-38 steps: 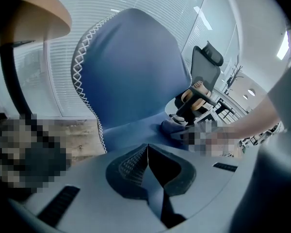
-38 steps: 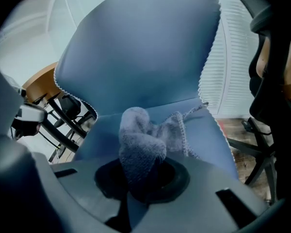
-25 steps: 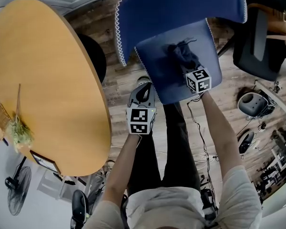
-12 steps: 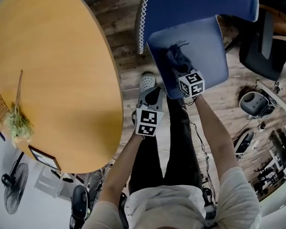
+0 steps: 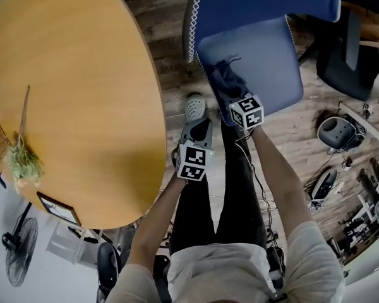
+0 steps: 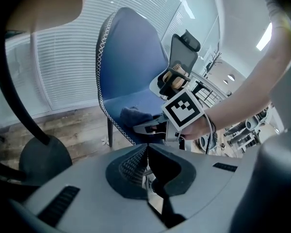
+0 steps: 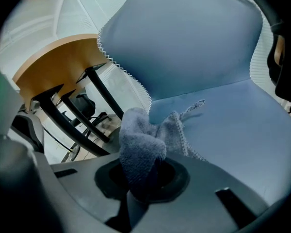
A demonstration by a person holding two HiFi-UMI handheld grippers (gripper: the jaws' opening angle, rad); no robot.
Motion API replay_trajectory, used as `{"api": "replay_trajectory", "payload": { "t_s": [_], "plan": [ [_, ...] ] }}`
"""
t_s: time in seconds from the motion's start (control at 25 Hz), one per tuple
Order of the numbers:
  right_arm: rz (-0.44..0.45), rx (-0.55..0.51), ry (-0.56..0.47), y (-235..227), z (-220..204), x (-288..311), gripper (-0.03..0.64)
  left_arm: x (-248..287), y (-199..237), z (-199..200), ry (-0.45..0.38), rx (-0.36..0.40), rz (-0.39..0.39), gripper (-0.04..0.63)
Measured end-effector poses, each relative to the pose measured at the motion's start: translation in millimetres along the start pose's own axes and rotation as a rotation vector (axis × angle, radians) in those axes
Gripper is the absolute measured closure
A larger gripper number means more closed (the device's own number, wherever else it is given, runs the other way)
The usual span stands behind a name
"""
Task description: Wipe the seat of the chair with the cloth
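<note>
Since a moment ago, my right gripper [image 7: 144, 182] has pulled the cloth [image 7: 140, 142] closer to the front edge of the chair seat [image 5: 271, 62]. Its jaws pinch one bunched fold tight. The cloth looks soft, light and floppy, so that bunch is a good place to hold. My left gripper [image 6: 146, 166] is closed and holds nothing.

Counting what is showing
Two tools, the left tool [image 5: 198, 126] and the right tool [image 5: 232, 95], one cloth [image 5: 223, 74], one blue chair [image 5: 265, 49], one black chair [image 5: 347, 52] and one yellow surface [image 5: 69, 93] are showing.

A dark cloth [image 5: 229, 79] rests bunched on the blue chair seat [image 5: 273, 59]
</note>
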State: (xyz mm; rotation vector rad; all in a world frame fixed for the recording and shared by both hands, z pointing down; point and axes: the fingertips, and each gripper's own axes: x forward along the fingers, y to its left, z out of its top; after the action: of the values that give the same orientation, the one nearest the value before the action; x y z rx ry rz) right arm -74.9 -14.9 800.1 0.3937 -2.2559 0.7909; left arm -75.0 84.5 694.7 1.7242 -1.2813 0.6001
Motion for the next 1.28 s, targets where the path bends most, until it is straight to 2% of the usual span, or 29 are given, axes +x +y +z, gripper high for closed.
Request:
{"api": "replay_trajectory", "payload": {
  "t_s": [0.12,0.52,0.84,1.0,1.12,1.28],
  "plan": [
    [0.016,-0.056,0.012,10.6,-5.4,0.6,0.566,0.0,-0.5,-5.2,0.006,-0.003,-0.002,0.568],
    [0.071,-0.146,0.06,47.7,-30.8,1.1,0.566,6.5,1.0,-3.4,0.011,0.016,0.005,0.568],
    [0.076,-0.083,0.05,54.3,-31.4,-0.1,0.566,5.9,10.9,4.8,0.021,0.005,0.005,0.568],
    [0.159,-0.036,0.072,61.9,-34.9,-0.2,0.566,7.5,9.1,11.7,0.021,0.018,-0.005,0.568],
    [0.25,0.05,0.097,73.3,-43.0,-7.3,0.566,11.0,2.2,12.5,0.031,0.042,-0.016,0.568],
    [0.335,0.147,0.076,78.7,-40.7,-22.6,0.565,15.5,-5.1,22.8,0.05,0.085,-0.037,0.568]
  ]
}}
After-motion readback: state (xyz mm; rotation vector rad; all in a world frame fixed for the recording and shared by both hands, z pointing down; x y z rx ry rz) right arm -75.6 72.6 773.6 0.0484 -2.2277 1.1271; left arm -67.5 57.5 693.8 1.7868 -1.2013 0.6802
